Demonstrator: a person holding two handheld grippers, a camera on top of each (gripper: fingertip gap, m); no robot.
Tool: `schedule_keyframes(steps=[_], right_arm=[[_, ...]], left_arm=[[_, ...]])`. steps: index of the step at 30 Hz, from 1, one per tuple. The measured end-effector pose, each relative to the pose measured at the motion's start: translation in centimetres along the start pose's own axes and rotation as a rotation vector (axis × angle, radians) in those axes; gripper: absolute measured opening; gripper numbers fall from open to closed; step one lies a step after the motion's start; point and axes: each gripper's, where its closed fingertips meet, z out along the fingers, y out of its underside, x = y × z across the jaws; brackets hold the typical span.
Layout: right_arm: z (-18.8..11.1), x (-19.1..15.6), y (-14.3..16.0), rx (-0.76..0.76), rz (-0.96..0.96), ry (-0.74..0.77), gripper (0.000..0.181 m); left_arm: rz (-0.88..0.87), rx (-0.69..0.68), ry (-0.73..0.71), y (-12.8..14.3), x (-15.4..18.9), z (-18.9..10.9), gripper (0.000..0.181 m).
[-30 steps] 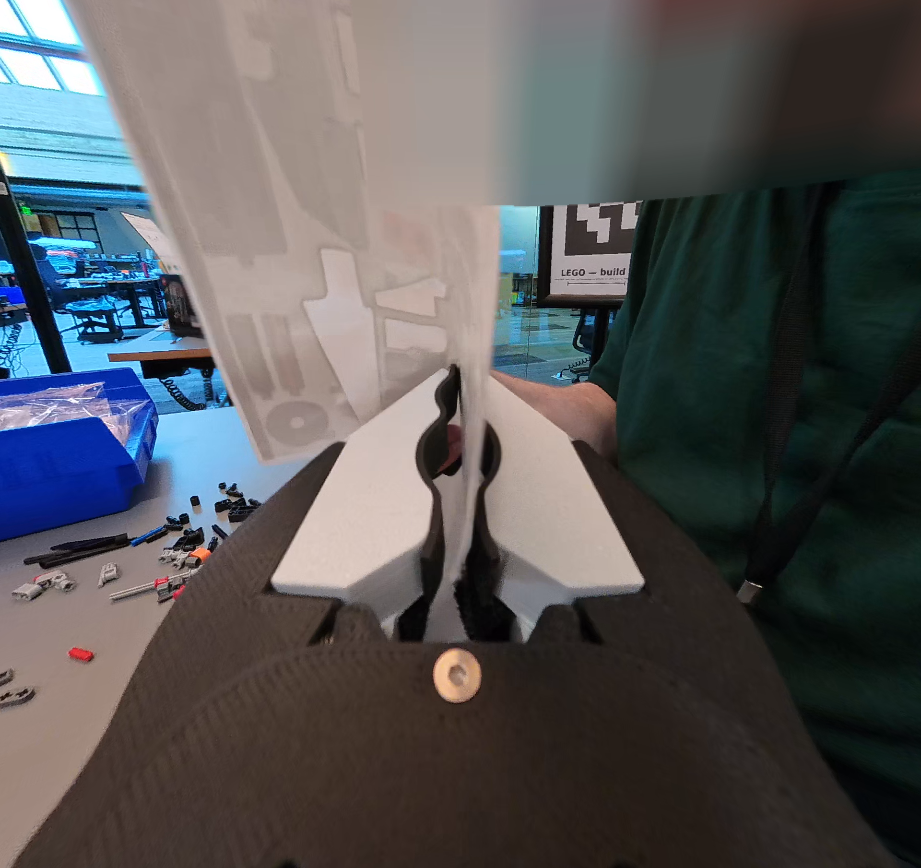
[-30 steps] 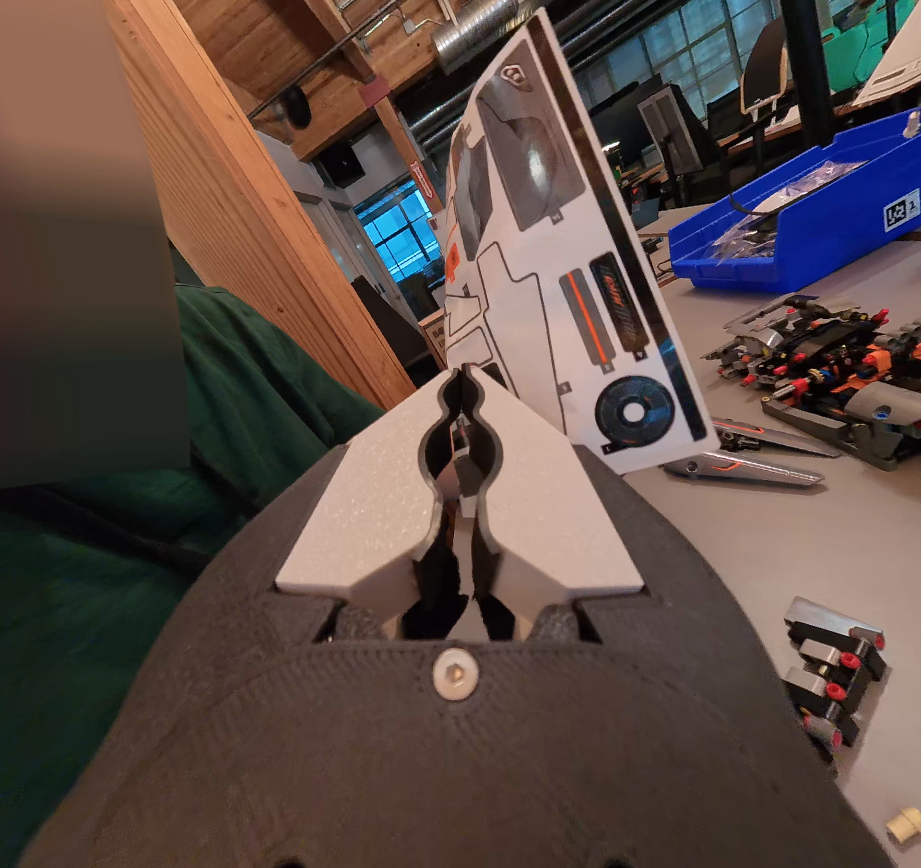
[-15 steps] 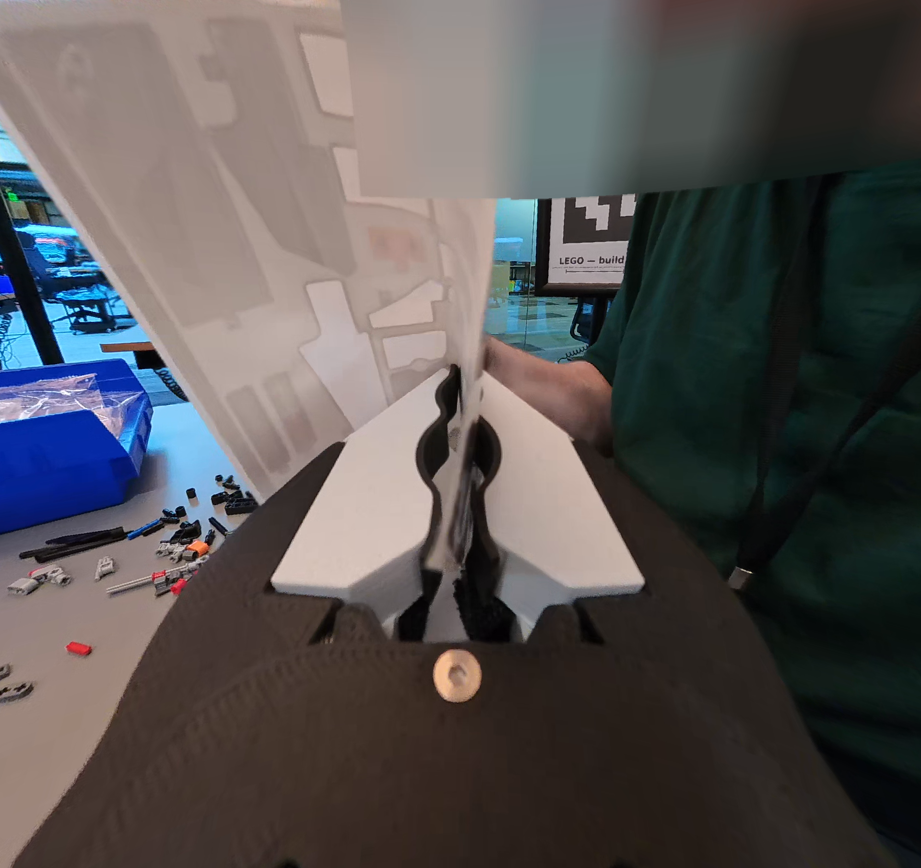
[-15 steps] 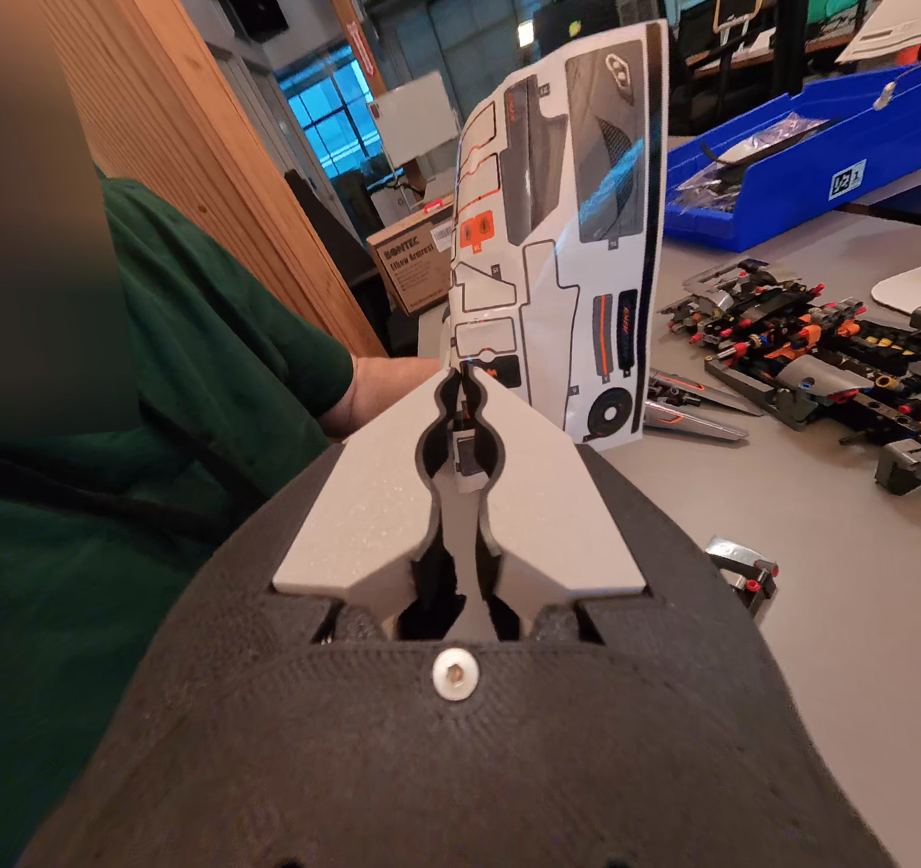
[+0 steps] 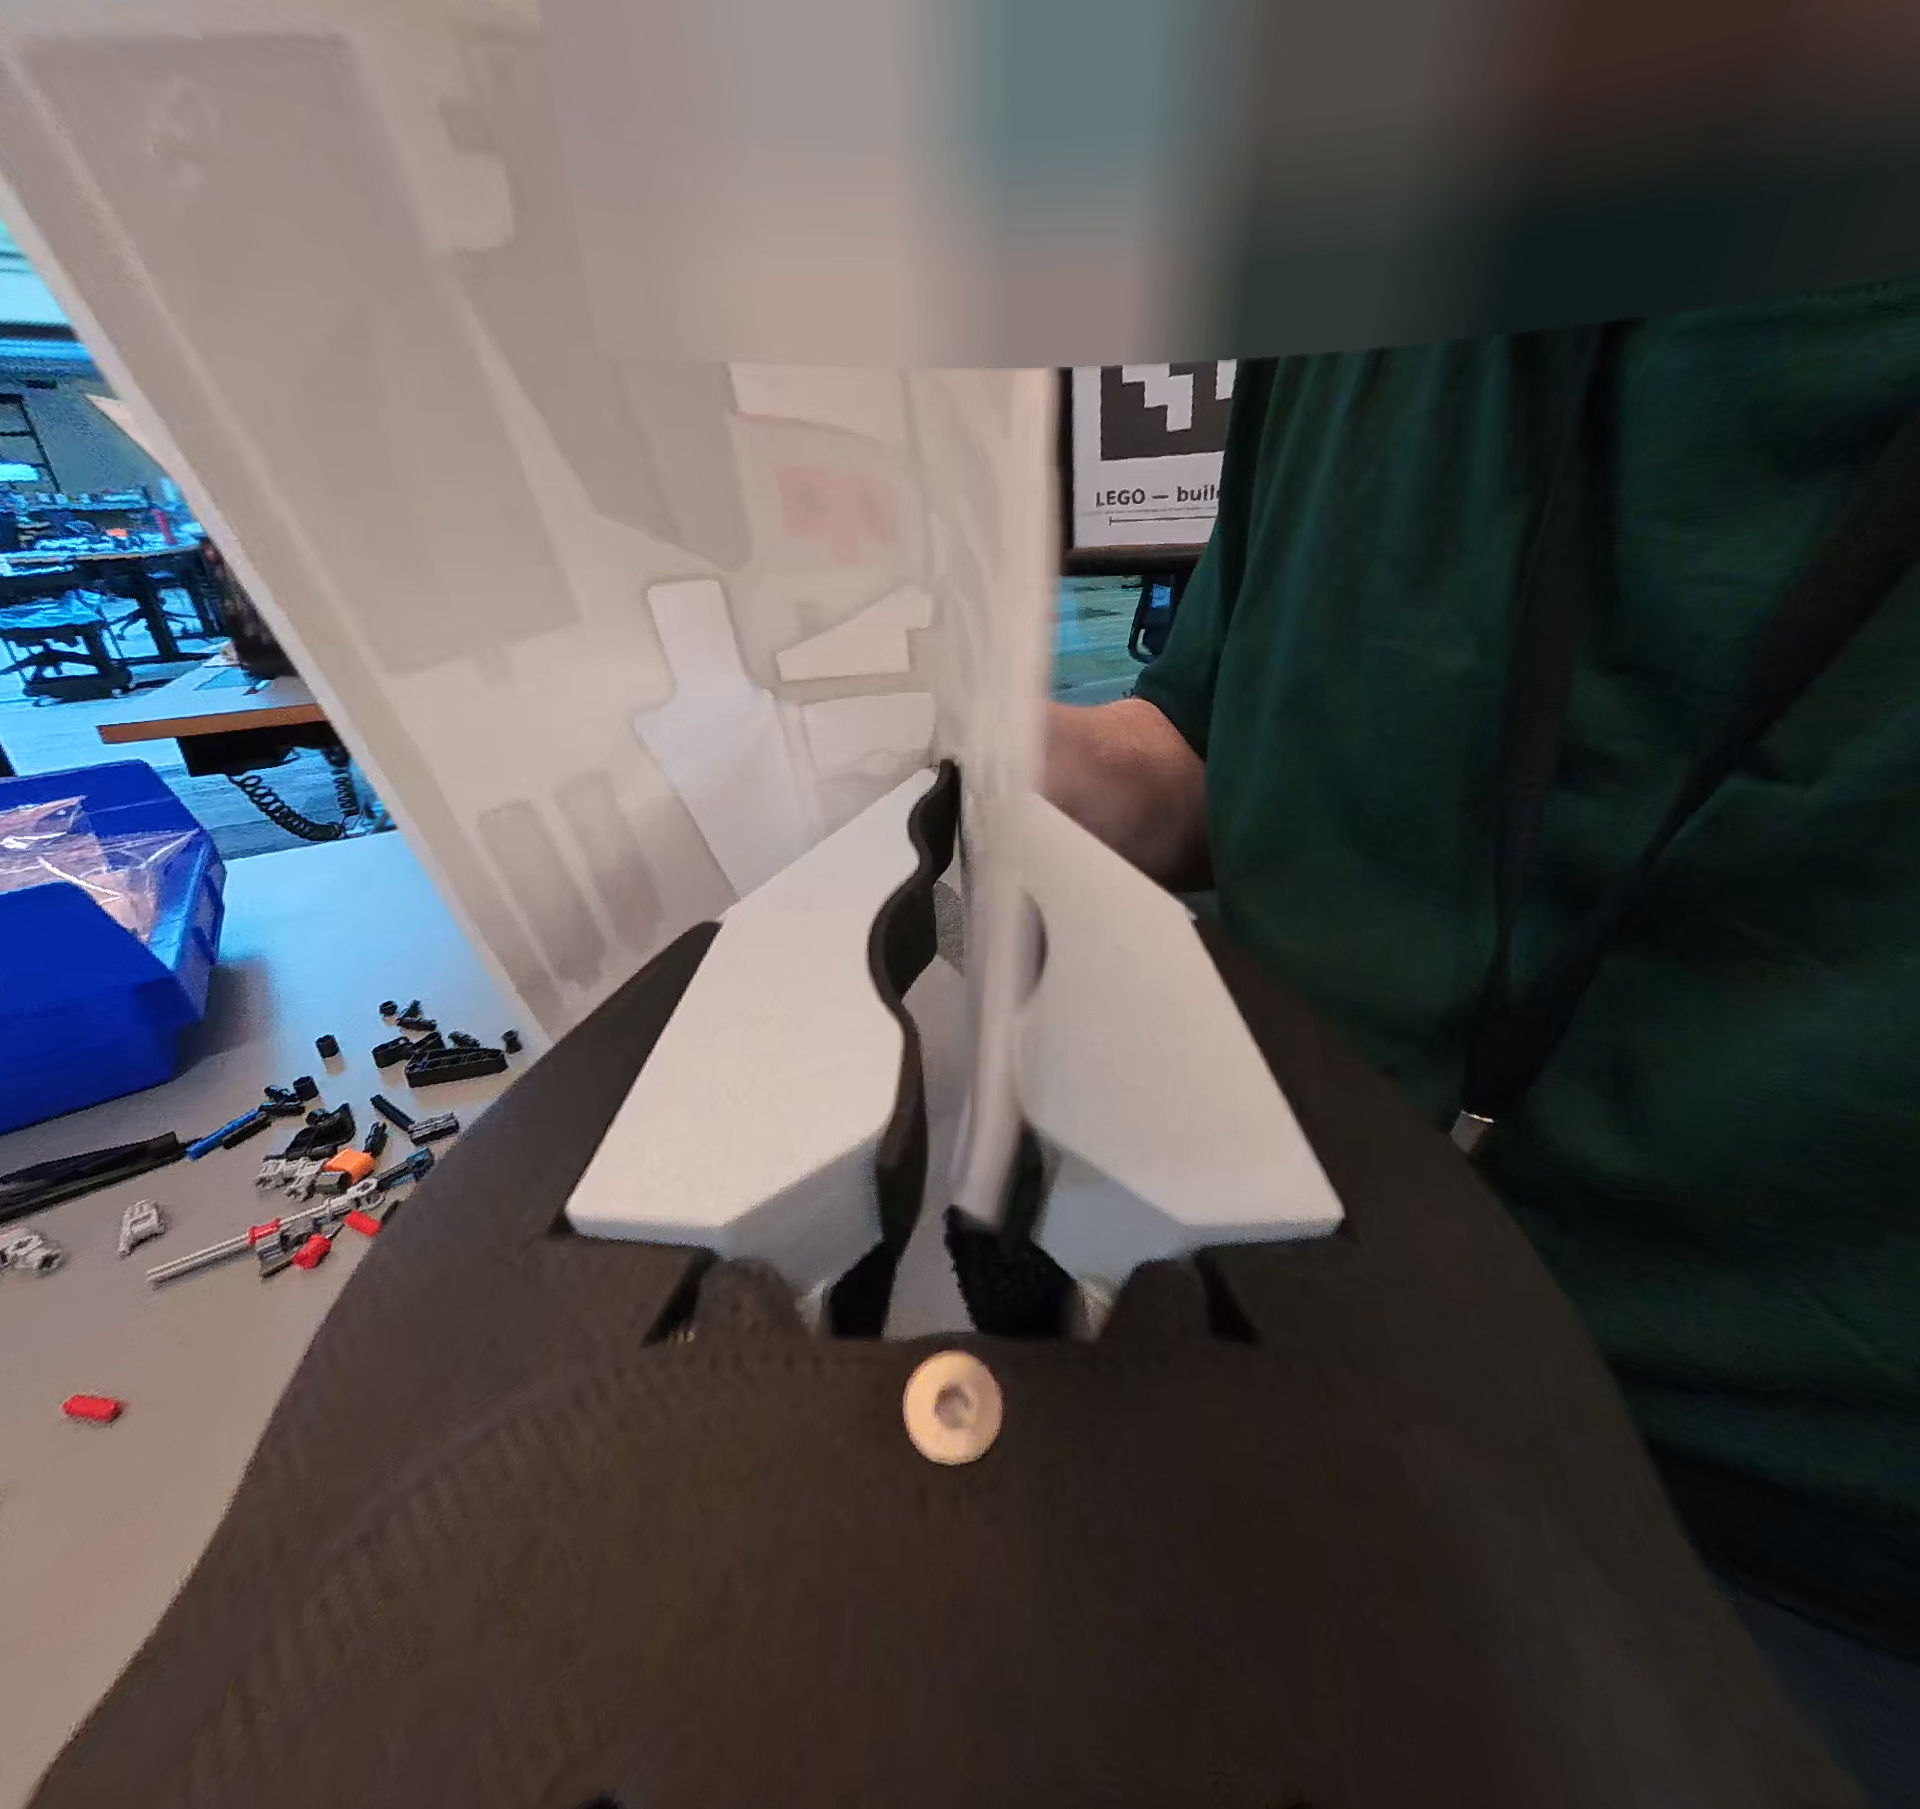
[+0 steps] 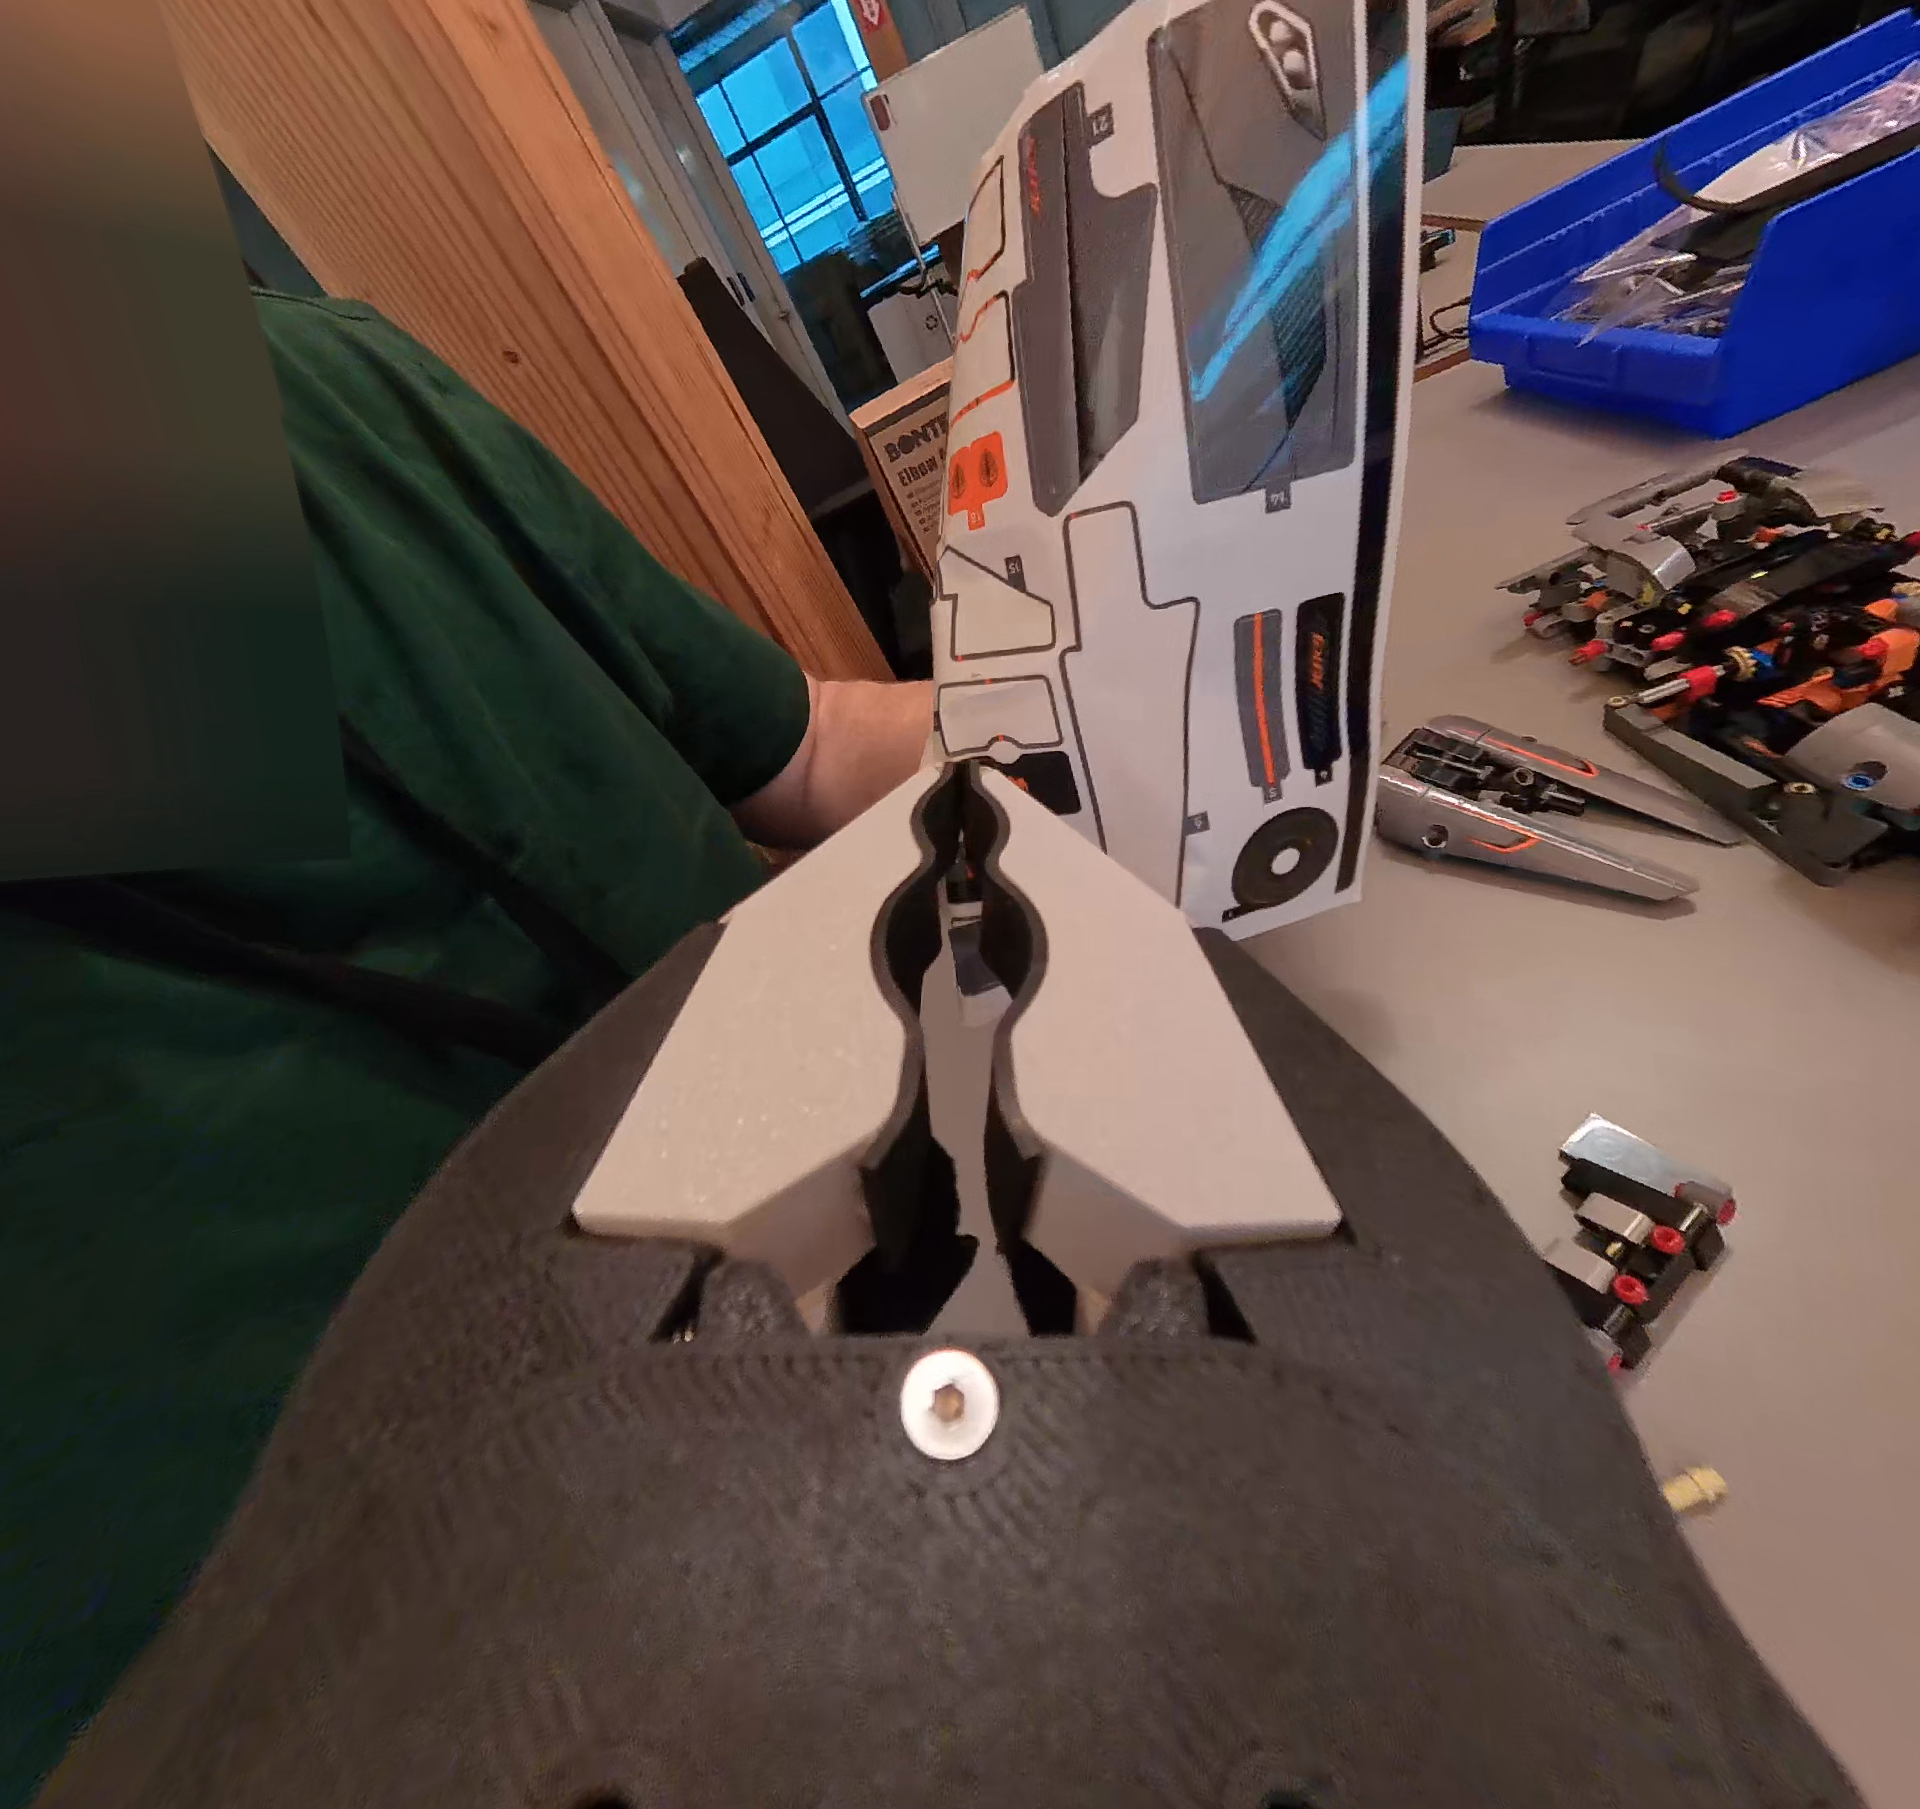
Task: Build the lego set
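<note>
A white sticker sheet (image 6: 1195, 512) with grey, black and orange stickers stands upright in the air; its blank back fills the left wrist view (image 5: 416, 409). My left gripper (image 5: 961, 783) is shut on the sheet's edge. My right gripper (image 6: 961, 777) is shut at the sheet's lower left corner, with a small dark sticker strip between its jaws. The part-built lego car (image 6: 1745, 637), grey and black with red and orange pins, lies on the grey table (image 6: 1455, 1084) to the right. A grey panel piece (image 6: 1507, 814) lies beside it.
A person in a green shirt (image 6: 468, 616) is close behind both grippers. A blue bin (image 6: 1714, 325) stands at the table's back; it also shows in the left wrist view (image 5: 94, 970). Several loose small parts (image 5: 343, 1136) and a small black subassembly (image 6: 1642, 1229) lie on the table. Both grippers' tips are close together, under 4 cm apart. Both grippers' tips are roughly 35 centimetres from the part-built lego car (image 6: 1745, 637).
The sheet has swung from leaning to nearly upright and come closer to both cameras. Both grippers have stayed shut on it and turned with it.
</note>
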Motion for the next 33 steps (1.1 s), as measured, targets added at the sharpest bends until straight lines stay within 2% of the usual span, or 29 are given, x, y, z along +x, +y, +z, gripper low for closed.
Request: schedule_keyframes(steps=[17, 21, 27, 33], right_arm=[[-0.6, 1.0, 0.0, 0.027, -0.015, 0.078, 0.0], [-0.6, 0.9, -0.1, 0.048, 0.029, 0.044, 0.0], [-0.2, 0.0, 0.4, 0.035, 0.001, 0.005, 0.01], [-0.3, 0.0, 0.5, 0.04, 0.025, -0.032, 0.004]], left_arm=[[-0.015, -0.007, -0.017, 0.3, -0.4, 0.0, 0.0], [-0.023, 0.013, -0.025, 0.0, -0.6, -0.1, 0.0], [-0.012, 0.007, -0.013, 0.0, -0.3, 0.1, 0.0], [-0.003, -0.001, -0.002, 0.2, -0.1, 0.1, 0.0]])
